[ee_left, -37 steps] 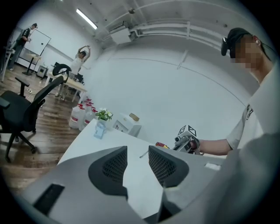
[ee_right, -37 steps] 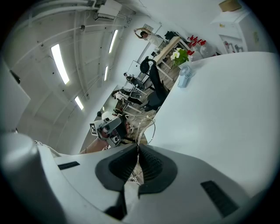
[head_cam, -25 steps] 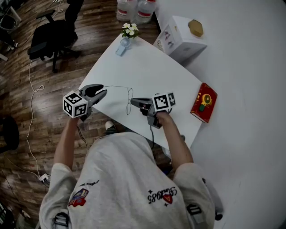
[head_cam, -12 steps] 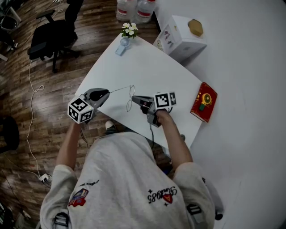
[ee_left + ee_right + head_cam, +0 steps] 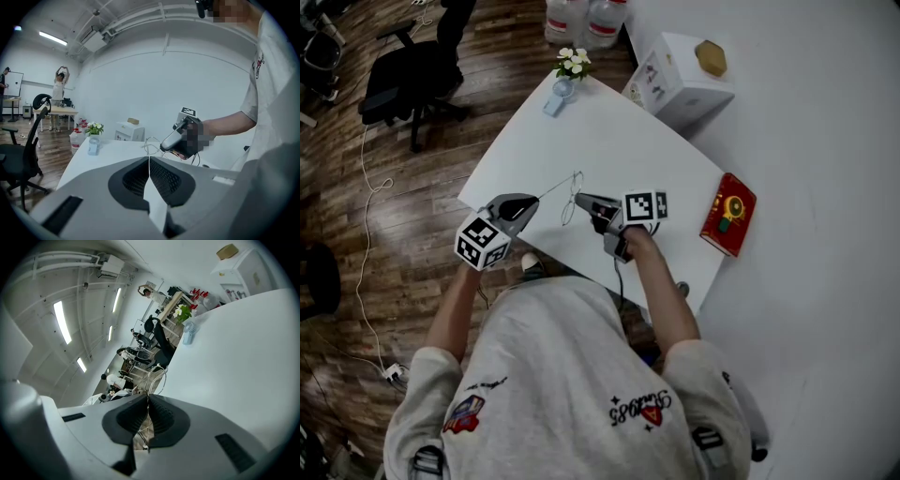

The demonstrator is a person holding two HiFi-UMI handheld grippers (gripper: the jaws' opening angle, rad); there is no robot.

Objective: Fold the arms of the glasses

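White tabletop (image 5: 609,131), seen from above, with the person at its near edge. A small bunch of flowers (image 5: 573,62) stands at the far corner, well away from the work.

Left tool (image 5: 528,201): held over the near edge, towards the left corner. Its jaws have just been closing and now pinch the free end of the extended arm (image 5: 555,187), which shows as a thin wire running out from between the pads.

Right tool (image 5: 580,201): held near the middle of the near edge and clenched on the front of the glasses (image 5: 572,197). The wire rims rise just past its closed jaws.

The glasses hang between the two tools, close over the tabletop just inside its near edge. Whether they touch the surface cannot be told. The gripped arm stands swung out from the front (unfolded, by the look of it).

Step in hand, as judged: folding this arm.

- The right tool is best kept still as the anchor.
- The left tool should carry the arm tip round in an arc about the hinge, towards the lenses, rather than push straight in.
- The wire is thin, so a sideways pull or twist could bend it or drag the front out of the right tool's pinch.
- The left tool should let go only once the arm lies against the front.
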